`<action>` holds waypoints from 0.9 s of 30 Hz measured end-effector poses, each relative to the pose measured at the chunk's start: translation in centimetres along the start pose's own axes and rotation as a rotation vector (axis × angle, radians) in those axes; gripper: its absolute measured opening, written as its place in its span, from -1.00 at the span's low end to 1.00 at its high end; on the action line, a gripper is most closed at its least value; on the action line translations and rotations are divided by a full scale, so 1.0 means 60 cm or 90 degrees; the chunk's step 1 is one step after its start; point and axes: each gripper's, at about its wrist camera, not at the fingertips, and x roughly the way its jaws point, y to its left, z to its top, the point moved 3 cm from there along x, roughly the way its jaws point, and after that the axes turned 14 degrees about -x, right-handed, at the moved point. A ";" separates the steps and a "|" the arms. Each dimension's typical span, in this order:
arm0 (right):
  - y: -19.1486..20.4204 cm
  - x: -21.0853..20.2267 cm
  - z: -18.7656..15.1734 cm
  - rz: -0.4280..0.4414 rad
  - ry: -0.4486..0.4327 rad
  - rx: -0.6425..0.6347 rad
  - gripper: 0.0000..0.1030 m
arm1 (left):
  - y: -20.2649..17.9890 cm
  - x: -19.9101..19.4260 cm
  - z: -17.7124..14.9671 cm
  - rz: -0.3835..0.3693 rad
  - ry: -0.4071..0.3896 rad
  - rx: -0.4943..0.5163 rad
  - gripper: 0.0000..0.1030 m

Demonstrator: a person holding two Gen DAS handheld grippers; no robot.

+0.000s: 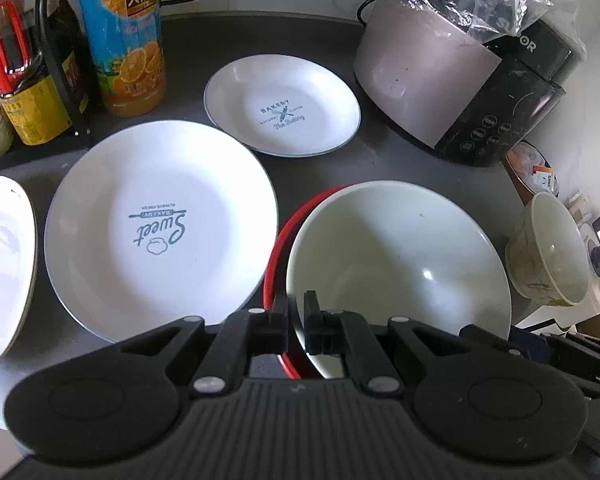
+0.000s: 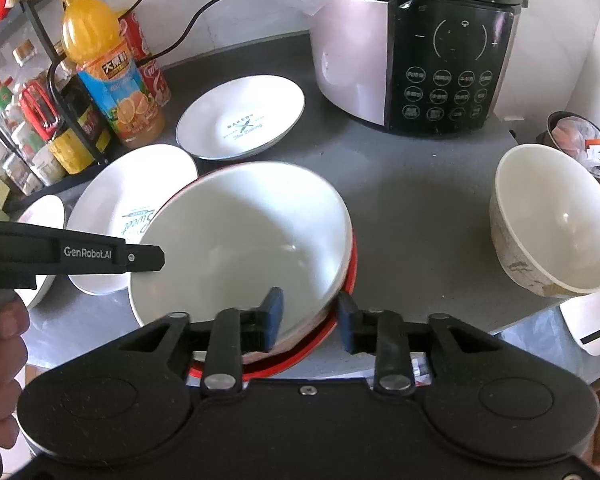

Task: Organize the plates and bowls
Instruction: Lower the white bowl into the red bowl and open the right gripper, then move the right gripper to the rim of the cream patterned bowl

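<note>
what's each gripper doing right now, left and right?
Left gripper: shut on the rim of the white bowl.
Right gripper: open, fingers straddling the same bowl's rim, not clamped.

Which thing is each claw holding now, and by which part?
The left claw grips the near rim of the big white bowl. The right claw straddles its rim, open, holding nothing.

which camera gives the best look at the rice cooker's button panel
The right wrist view: it faces the rice cooker head-on, with the whole button panel and its brand name visible. The left wrist view catches the panel only obliquely, near the frame edge.
</note>
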 end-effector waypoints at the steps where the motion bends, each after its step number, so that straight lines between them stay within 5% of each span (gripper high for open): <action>1: 0.002 0.000 -0.001 0.003 0.001 -0.002 -0.18 | 0.001 0.001 -0.001 -0.002 0.002 -0.003 -0.88; 6: 0.006 -0.020 -0.002 -0.002 -0.020 -0.006 0.19 | 0.004 0.003 0.000 0.000 0.004 -0.012 -0.90; 15: -0.020 -0.043 -0.006 0.010 -0.047 0.025 0.46 | -0.006 -0.010 0.005 0.023 0.010 0.006 -0.81; 18: -0.033 -0.051 -0.007 0.025 -0.067 0.042 0.56 | -0.020 -0.026 0.004 0.066 -0.024 0.043 -0.57; 22: -0.053 -0.060 -0.010 0.028 -0.079 0.052 0.57 | -0.034 -0.046 0.005 0.059 -0.047 0.054 -0.03; 27: -0.091 -0.067 -0.024 0.050 -0.093 0.090 0.60 | -0.058 -0.059 0.002 0.065 -0.065 0.079 0.19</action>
